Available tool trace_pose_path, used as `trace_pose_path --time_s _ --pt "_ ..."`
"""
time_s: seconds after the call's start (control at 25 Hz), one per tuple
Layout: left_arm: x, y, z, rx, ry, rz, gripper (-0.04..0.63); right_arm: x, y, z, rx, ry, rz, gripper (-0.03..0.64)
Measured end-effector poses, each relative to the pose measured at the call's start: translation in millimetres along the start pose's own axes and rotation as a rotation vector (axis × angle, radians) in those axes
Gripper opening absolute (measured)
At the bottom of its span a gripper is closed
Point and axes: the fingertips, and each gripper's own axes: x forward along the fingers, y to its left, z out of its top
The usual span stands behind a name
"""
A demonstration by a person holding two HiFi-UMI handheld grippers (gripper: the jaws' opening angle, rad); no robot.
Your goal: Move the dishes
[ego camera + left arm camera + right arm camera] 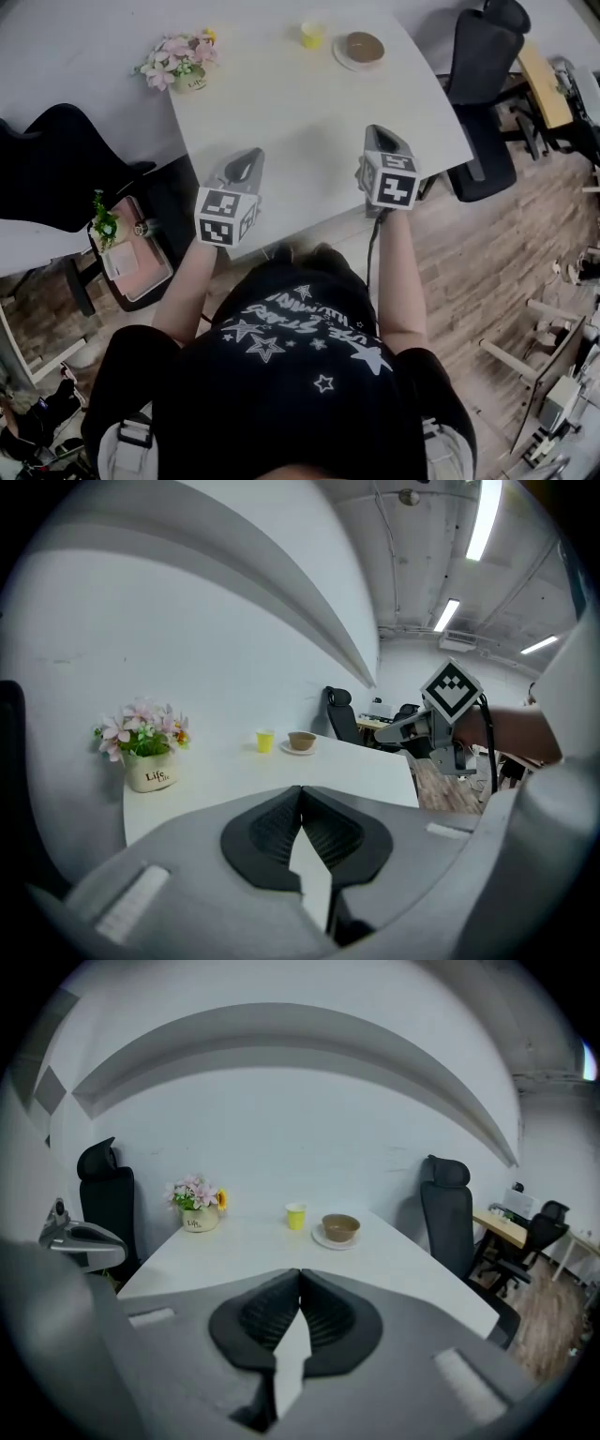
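two dishes, a bowl (364, 45) on its plate (342, 58), sit at the desk's (300, 112) far end beside a yellow cup (312, 35). the right claw (381, 133) is nearer. it and the left claw (251, 156) are both clenched and empty.

White worktop (309, 122); yellow cup (312, 36); brown bowl (363, 45) on white plate (342, 58); pink flowers (176, 52) in cream pot (192, 82); black chair (483, 66).

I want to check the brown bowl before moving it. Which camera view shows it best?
The right gripper view: the brown bowl sits centred, seen from the side on its plate. The head view shows it from above, small. The left gripper view shows it tiny.
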Motion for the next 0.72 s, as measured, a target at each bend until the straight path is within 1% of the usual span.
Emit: trace_pose_path --time_s 0.16,0.44,0.72 --pt "5 -7 -4 -0.017 0.009 -0.019 0.011 -16 -10 -14 0.019 0.018 -0.029 0.005" --pt "5 -28 -9 -0.006 0.020 -0.036 0.011 -37 -24 -35 0.044 0.028 -0.035 0.005" --pt "6 -33 -4 0.003 0.005 -0.036 0.011 -31 -40 -22 0.057 -0.009 -0.052 0.005"
